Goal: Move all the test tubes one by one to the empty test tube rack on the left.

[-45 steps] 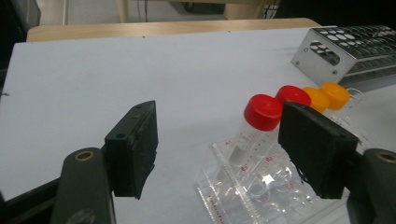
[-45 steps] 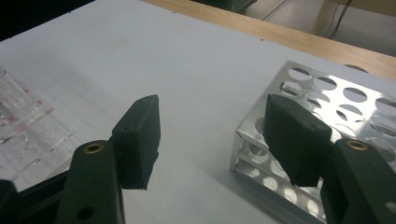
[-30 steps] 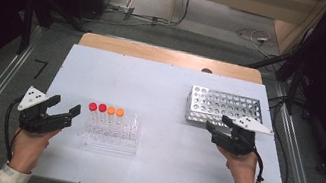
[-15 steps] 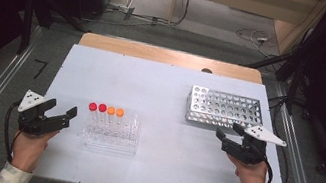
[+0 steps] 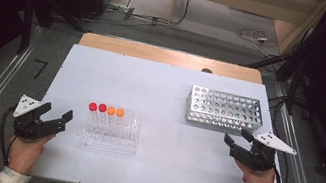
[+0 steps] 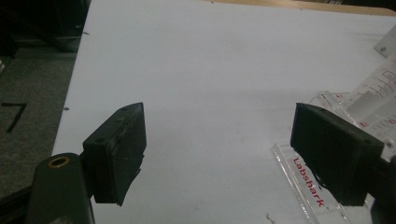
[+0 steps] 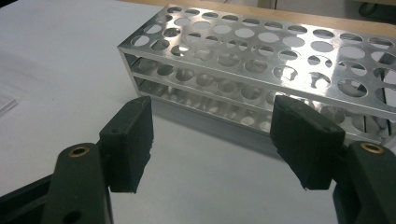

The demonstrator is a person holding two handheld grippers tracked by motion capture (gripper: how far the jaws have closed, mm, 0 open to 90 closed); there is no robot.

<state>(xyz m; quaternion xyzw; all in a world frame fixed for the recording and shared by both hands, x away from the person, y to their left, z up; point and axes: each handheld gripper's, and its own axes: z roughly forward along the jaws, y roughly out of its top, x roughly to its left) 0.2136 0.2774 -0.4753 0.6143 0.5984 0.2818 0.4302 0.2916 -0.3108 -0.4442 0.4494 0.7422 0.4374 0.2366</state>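
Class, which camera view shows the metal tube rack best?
The right gripper view: the metal rack is close, its holes and tiers distinct, beyond the open right gripper. The high view shows it whole but small. The left gripper view faces the clear plastic rack instead.

The high view looks forward and down on the whole worktop point(image 5: 171, 88) from the person's side. The 2 tool views sit low and close: one faces the clear rack point(image 6: 345, 135), one the metal rack point(image 7: 261, 60); the high view shares both.
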